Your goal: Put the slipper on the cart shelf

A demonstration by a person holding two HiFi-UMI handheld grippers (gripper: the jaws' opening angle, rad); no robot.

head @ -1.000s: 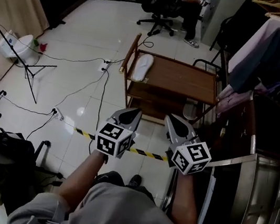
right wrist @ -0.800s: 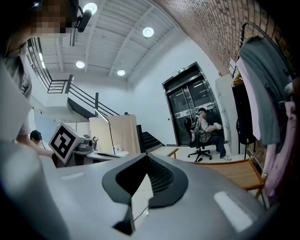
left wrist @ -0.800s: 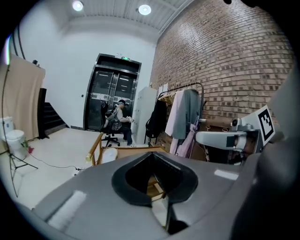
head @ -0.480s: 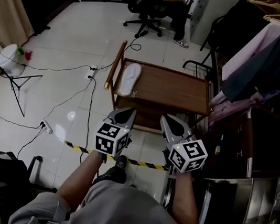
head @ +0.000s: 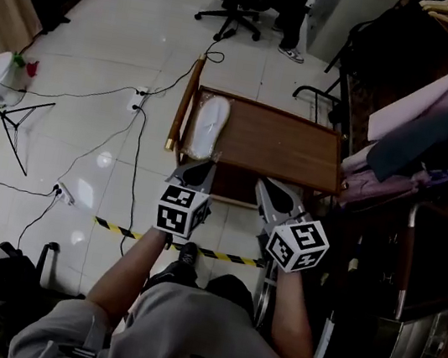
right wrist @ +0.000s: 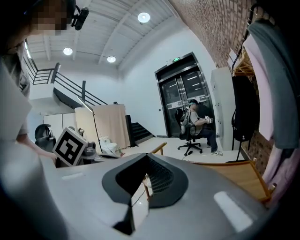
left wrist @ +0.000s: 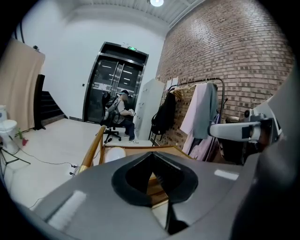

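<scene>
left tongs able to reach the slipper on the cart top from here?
Probably yes. The slipper lies uncovered at the left end of the cart, and the left tongs sit just short of it with nothing between. They are shut and empty, so must open first.

Wooden cart (head: 281,145), white slipper (head: 208,120) on its top
</scene>
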